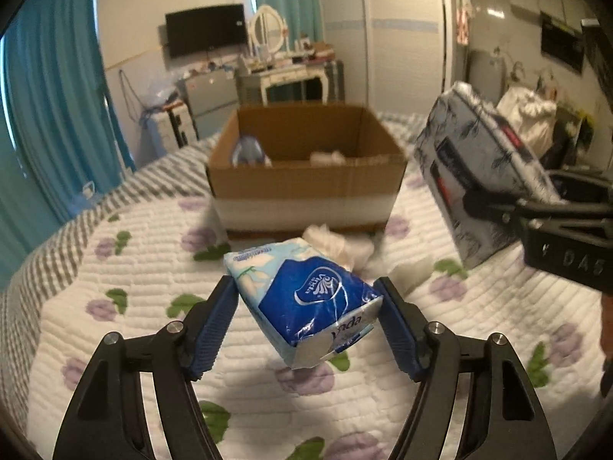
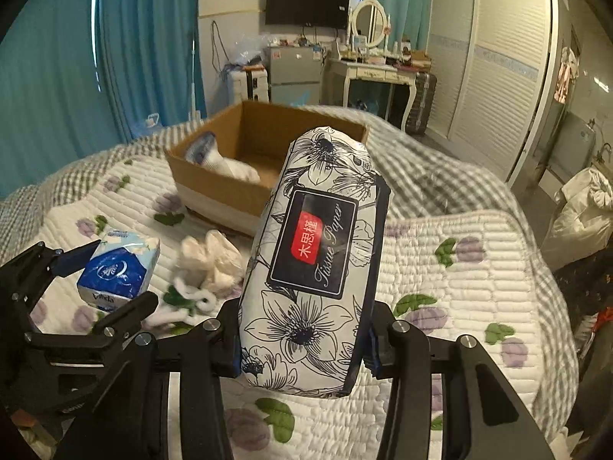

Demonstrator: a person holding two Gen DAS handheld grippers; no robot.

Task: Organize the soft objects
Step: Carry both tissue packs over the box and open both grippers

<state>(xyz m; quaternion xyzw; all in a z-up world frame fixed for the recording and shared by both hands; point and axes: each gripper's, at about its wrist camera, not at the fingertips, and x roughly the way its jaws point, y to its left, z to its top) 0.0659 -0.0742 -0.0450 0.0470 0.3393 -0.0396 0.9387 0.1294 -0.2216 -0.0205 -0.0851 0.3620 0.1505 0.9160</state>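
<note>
Our left tongs (image 1: 306,299) squeeze the blue tissue pack (image 1: 302,306). Our right tongs (image 2: 302,349) squeeze the flowery tissue pack (image 2: 314,260). The box (image 1: 306,176) sits ahead, maybe holding socks.

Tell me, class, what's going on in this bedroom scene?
A person is tidying soft things on a bed. The left gripper holds a blue Vinda tissue pack, the right gripper a floral tissue paper pack. Both are lifted, not yet in the cardboard box. White cloth lies on the quilt.
</note>
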